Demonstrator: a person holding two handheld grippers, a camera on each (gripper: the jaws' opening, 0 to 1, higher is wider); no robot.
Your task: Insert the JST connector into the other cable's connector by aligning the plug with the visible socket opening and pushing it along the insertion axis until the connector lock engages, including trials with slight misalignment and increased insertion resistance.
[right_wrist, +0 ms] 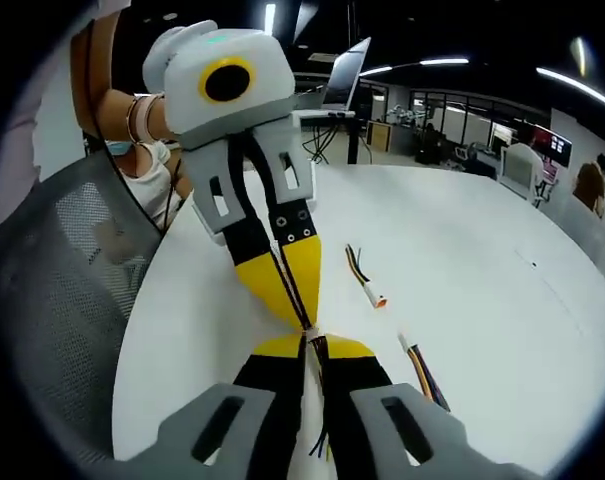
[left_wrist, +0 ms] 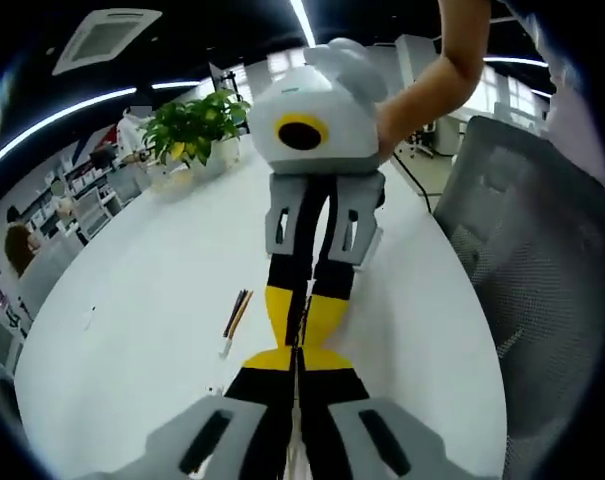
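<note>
White oval tabletop point(left_wrist: 162, 300) spans an open office. In the left gripper view, the left gripper point(left_wrist: 298, 355) at bottom centre has yellow jaws pinched together, tip to tip with the right gripper point(left_wrist: 304, 325); a spare multicoloured cable point(left_wrist: 236, 318) lies left. In the right gripper view, the right gripper point(right_wrist: 312, 345) is closed on thin coloured wires point(right_wrist: 319, 440); the connector itself is hidden. A white-tipped cable point(right_wrist: 365, 280) lies just right of centre.

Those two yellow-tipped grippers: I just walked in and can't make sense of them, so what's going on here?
A person holds two grippers tip to tip over a white table. The left gripper and right gripper are each shut on a thin cable, with the ends meeting between the yellow tips. Whether the connectors have mated is too small to tell. Two spare cables lie on the table near a potted plant.
</note>
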